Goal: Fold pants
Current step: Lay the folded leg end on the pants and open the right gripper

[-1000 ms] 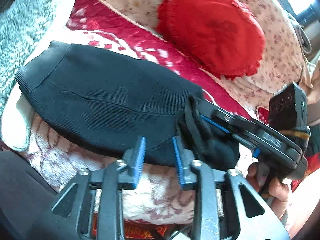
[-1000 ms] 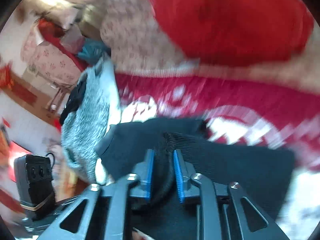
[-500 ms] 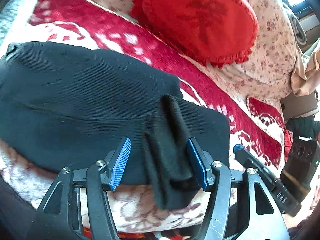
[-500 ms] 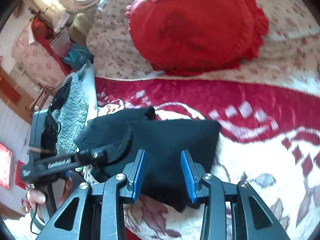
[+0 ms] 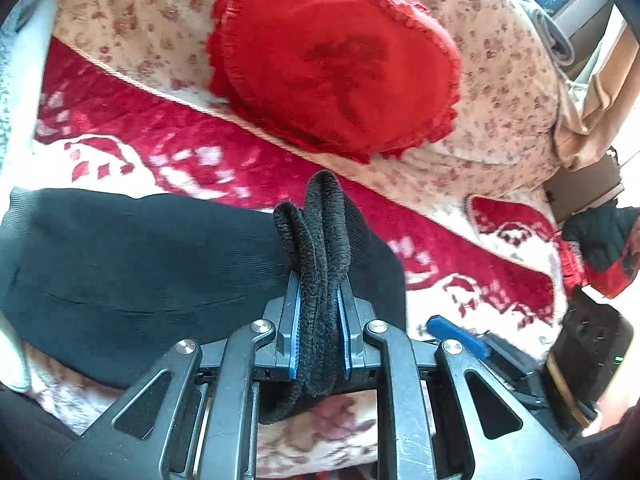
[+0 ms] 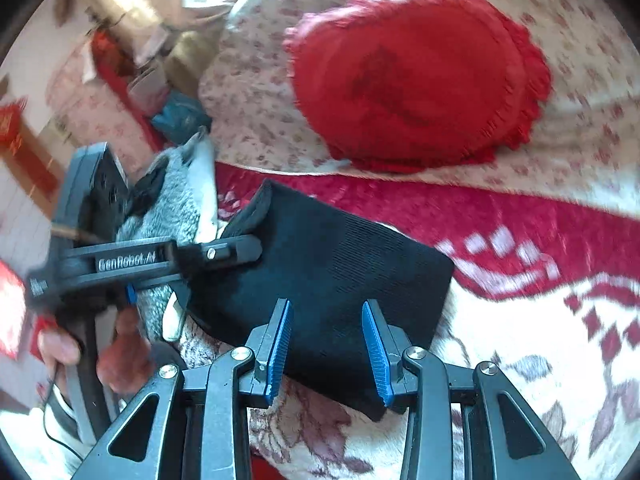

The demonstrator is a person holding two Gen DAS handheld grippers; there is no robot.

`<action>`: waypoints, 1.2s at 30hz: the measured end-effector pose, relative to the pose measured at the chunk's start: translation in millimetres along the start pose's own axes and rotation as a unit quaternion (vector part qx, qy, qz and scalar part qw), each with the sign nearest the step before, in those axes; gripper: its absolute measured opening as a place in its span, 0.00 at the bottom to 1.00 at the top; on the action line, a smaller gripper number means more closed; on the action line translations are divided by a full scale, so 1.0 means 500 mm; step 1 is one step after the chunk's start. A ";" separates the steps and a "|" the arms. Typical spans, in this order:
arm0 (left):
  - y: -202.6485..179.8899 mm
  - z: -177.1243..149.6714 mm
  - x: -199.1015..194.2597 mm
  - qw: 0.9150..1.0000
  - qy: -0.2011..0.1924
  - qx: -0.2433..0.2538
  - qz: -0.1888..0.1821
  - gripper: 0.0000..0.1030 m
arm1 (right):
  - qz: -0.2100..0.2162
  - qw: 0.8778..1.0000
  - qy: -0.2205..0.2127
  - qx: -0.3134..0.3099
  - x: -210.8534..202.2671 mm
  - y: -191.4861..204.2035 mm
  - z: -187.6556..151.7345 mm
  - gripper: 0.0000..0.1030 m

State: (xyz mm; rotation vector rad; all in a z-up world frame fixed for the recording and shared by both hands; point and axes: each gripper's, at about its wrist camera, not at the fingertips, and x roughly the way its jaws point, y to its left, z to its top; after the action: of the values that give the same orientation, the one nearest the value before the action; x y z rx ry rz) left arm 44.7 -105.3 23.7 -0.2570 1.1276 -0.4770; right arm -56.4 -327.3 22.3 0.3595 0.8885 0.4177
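The black knit pants [image 5: 132, 264] lie folded on a red and white patterned sofa cover [image 5: 132, 120]. My left gripper [image 5: 319, 312] is shut on a thick bunched fold of the pants' fleecy edge, which stands up between its blue pads. In the right wrist view the pants [image 6: 332, 276] form a dark block, and the left gripper [image 6: 224, 254] grips their far left edge. My right gripper [image 6: 326, 344] is open and empty, with its fingers over the near edge of the pants. Its blue fingertip [image 5: 456, 334] shows low right in the left wrist view.
A red heart-shaped cushion [image 5: 336, 60] leans on the floral sofa back [image 5: 500, 80] behind the pants. A grey fleecy blanket [image 6: 176, 208] lies at the left end of the seat. A dark cloth [image 5: 600, 236] and furniture stand beyond the right end.
My left gripper has closed on the bunched fold of the pants and lifted it. My right gripper let go of that fold earlier, stays open and has drawn back to the near edge.
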 end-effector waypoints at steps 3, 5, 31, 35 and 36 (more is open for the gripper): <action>0.045 -0.032 0.035 0.999 0.012 -0.009 0.041 0.13 | -0.022 0.998 0.014 -0.049 0.037 0.037 -0.004 0.35; 0.081 -0.050 0.061 0.998 0.019 -0.027 0.054 0.13 | -0.046 0.995 0.038 -0.082 0.083 0.052 -0.017 0.34; 0.102 -0.064 0.011 0.990 -0.031 0.011 0.135 0.44 | -0.082 0.988 0.079 -0.108 0.166 0.123 -0.019 0.34; 0.102 -0.076 -0.005 0.989 -0.038 0.013 0.145 0.44 | -0.078 0.987 0.086 -0.110 0.177 0.132 -0.036 0.34; 0.103 -0.078 -0.008 0.988 -0.038 0.012 0.147 0.44 | -0.080 0.986 0.095 -0.107 0.192 0.131 -0.045 0.34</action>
State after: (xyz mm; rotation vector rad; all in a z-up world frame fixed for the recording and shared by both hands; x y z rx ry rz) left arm 19.7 -56.8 -11.4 -0.0840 1.0636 -0.2184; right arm -33.9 -220.9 -24.3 0.0498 1.0394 0.3995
